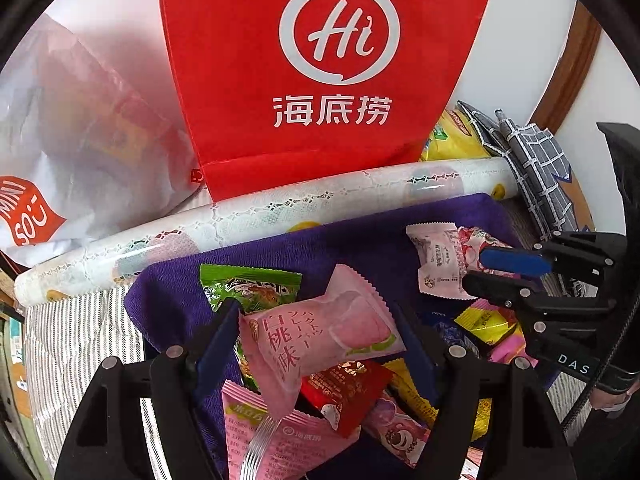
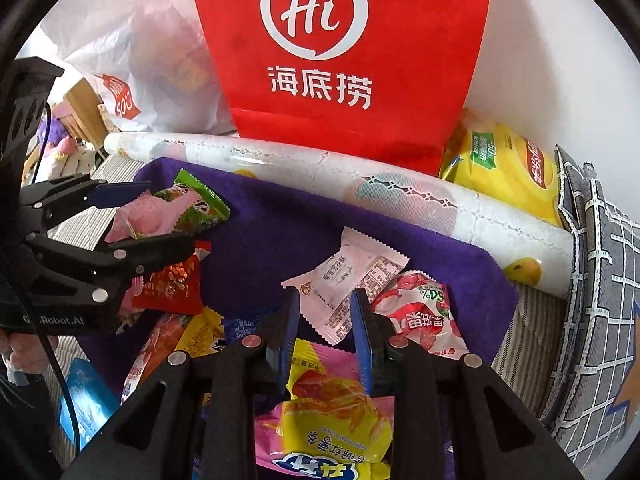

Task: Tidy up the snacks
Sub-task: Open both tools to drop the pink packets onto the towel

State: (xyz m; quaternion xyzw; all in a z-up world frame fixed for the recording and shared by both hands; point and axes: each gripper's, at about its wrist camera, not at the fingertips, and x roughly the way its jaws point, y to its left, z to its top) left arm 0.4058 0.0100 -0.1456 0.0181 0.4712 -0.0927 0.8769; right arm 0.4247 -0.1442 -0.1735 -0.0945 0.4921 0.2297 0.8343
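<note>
Several snack packets lie on a purple towel [image 1: 280,248]. My left gripper [image 1: 316,312] is shut on a pink peach packet [image 1: 320,336], which spans its wide jaws above a green packet [image 1: 248,284] and a red one [image 1: 348,392]. The right wrist view shows the left gripper [image 2: 168,216] from the side, with that pink packet [image 2: 136,220] in it. My right gripper [image 2: 325,294] stands open by a narrow gap, and the lower corner of a white packet [image 2: 348,276] reaches between its tips. A red-and-white strawberry packet [image 2: 420,312] lies just right of it. The right gripper [image 1: 476,268] also appears at the right of the left wrist view.
A tall red paper bag [image 1: 320,80] stands behind a white patterned roll [image 1: 280,208] along the towel's far edge. A white plastic bag [image 1: 80,120] sits at the left, with a yellow chips bag [image 2: 508,168] and grey checked fabric [image 2: 600,260] at the right. Striped bedding [image 1: 80,340] lies underneath.
</note>
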